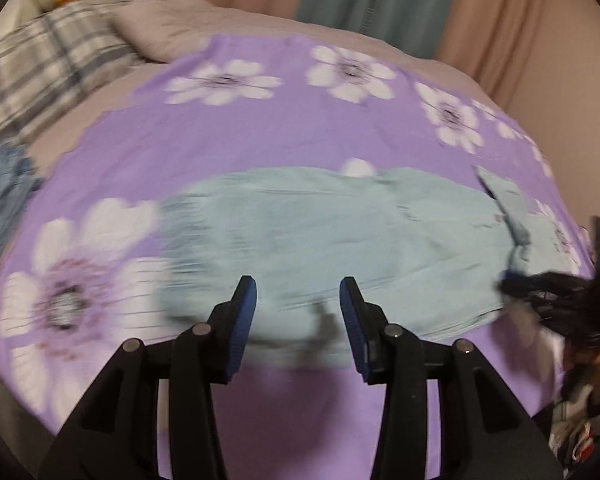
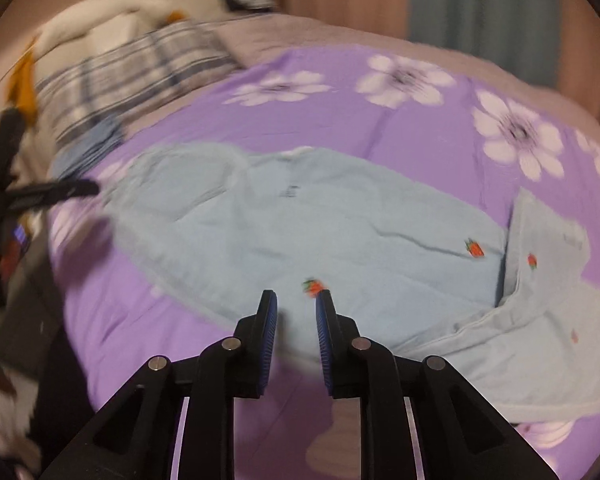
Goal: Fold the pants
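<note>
On the purple flowered bedspread [image 2: 340,120], pale blue pants [image 2: 300,224] are spread flat, one end folded up at the right. Above their near edge the left claw [image 1: 298,296] is held wide apart, empty; the right claw [image 2: 297,306] is narrowly parted, empty. A plaid pillow [image 1: 40,64] is seen beyond.

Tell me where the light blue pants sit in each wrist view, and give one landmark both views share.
Left wrist view: the light blue pants lie across the middle, just beyond the open left tool.
Right wrist view: the pants fill the centre and run to the lower right, ahead of the open right tool.
Shared landmark: the purple flowered sheet under them.
</note>
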A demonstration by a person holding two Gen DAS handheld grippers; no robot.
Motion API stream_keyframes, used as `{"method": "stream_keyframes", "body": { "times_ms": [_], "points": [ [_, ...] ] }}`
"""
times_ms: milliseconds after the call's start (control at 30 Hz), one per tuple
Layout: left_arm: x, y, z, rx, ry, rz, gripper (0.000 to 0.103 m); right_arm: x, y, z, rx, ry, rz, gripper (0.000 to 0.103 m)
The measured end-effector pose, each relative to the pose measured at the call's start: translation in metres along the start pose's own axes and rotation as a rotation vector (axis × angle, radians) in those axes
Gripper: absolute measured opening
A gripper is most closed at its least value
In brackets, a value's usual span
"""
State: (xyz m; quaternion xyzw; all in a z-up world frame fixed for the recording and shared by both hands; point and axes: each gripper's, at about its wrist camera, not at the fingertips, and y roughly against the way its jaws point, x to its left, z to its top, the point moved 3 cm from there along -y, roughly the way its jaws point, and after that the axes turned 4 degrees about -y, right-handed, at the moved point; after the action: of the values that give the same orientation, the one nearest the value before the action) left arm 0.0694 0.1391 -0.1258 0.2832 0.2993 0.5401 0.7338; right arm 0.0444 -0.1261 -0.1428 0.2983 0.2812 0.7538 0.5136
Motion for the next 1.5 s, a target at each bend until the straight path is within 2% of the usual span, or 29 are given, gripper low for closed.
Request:
{"method": "stream_keyframes", "body": {
  "times_ms": [100, 167, 233, 300, 333, 367, 400, 467, 600, 700, 767, 900, 967, 1067, 1133, 1167, 1233, 1300, 1367, 1467, 1500],
  "points": [
    [-0.026, -0.023, -0.003, 0.035, -0.042, -0.042, 0.043, -0.005, -0.032, -0.019, 0.081, -0.045, -0.033, 0.018],
    [-0.037, -0.044, -0.015, 0.093, -0.074, -0.044, 0.044, -0.002, -0.029, -0.023, 0.041, -0.036, -0.035, 0.018],
    [-0.033, -0.057, -0.023, 0.134, -0.074, -0.037, 0.044, -0.006, -0.025, -0.021, 0.060, -0.061, -0.005, 0.019],
    [-0.024, -0.053, -0.023, 0.114, -0.045, -0.080, 0.044, -0.019, -0.014, -0.016, 0.068, -0.130, 0.055, 0.019],
    [-0.018, -0.051, -0.021, 0.122, -0.022, -0.104, 0.044, -0.032, -0.003, -0.010, 0.040, -0.171, 0.078, 0.020],
    [-0.015, -0.050, -0.019, 0.129, -0.006, -0.116, 0.044, -0.046, 0.008, -0.004, 0.008, -0.210, 0.080, 0.025],
    [-0.014, -0.049, -0.017, 0.132, 0.000, -0.118, 0.044, -0.062, 0.018, 0.004, -0.018, -0.253, 0.066, 0.033],
    [-0.020, -0.046, -0.012, 0.132, -0.017, -0.096, 0.045, -0.093, 0.030, 0.017, -0.051, -0.338, 0.024, 0.043],
    [-0.056, -0.044, 0.003, 0.109, -0.087, -0.138, 0.046, -0.155, 0.028, 0.050, -0.036, -0.467, -0.135, 0.043],
    [-0.093, -0.049, 0.015, 0.106, -0.153, -0.210, 0.048, -0.179, 0.006, 0.073, 0.015, -0.513, -0.159, 0.043],
    [-0.122, -0.061, 0.020, 0.133, -0.190, -0.285, 0.048, -0.183, -0.011, 0.081, 0.048, -0.524, -0.161, 0.043],
    [-0.171, -0.081, 0.022, 0.174, -0.258, -0.360, 0.048, -0.191, -0.048, 0.093, 0.107, -0.518, -0.211, 0.043],
    [-0.194, -0.091, 0.021, 0.197, -0.280, -0.407, 0.048, -0.195, -0.055, 0.094, 0.132, -0.514, -0.239, 0.043],
    [-0.218, -0.101, 0.018, 0.214, -0.331, -0.427, 0.048, -0.198, -0.066, 0.092, 0.174, -0.502, -0.271, 0.043],
    [-0.232, -0.110, 0.015, 0.226, -0.367, -0.419, 0.048, -0.200, -0.067, 0.091, 0.154, -0.462, -0.324, 0.030],
    [-0.234, -0.113, 0.014, 0.224, -0.378, -0.400, 0.046, -0.202, -0.065, 0.090, 0.134, -0.451, -0.339, 0.009],
    [-0.235, -0.122, 0.013, 0.225, -0.394, -0.350, 0.044, -0.212, -0.050, 0.089, 0.070, -0.494, -0.325, 0.006],
    [-0.236, -0.123, 0.014, 0.209, -0.401, -0.330, 0.035, -0.219, -0.019, 0.077, -0.015, -0.545, -0.300, 0.005],
    [-0.234, -0.121, 0.015, 0.203, -0.405, -0.327, 0.030, -0.222, 0.011, 0.067, -0.084, -0.588, -0.260, 0.005],
    [-0.236, -0.120, 0.015, 0.206, -0.397, -0.333, 0.017, -0.228, 0.066, 0.043, -0.196, -0.647, -0.259, 0.005],
    [-0.236, -0.118, 0.014, 0.203, -0.398, -0.334, 0.017, -0.229, 0.082, 0.034, -0.234, -0.671, -0.249, 0.005]
  ]
}}
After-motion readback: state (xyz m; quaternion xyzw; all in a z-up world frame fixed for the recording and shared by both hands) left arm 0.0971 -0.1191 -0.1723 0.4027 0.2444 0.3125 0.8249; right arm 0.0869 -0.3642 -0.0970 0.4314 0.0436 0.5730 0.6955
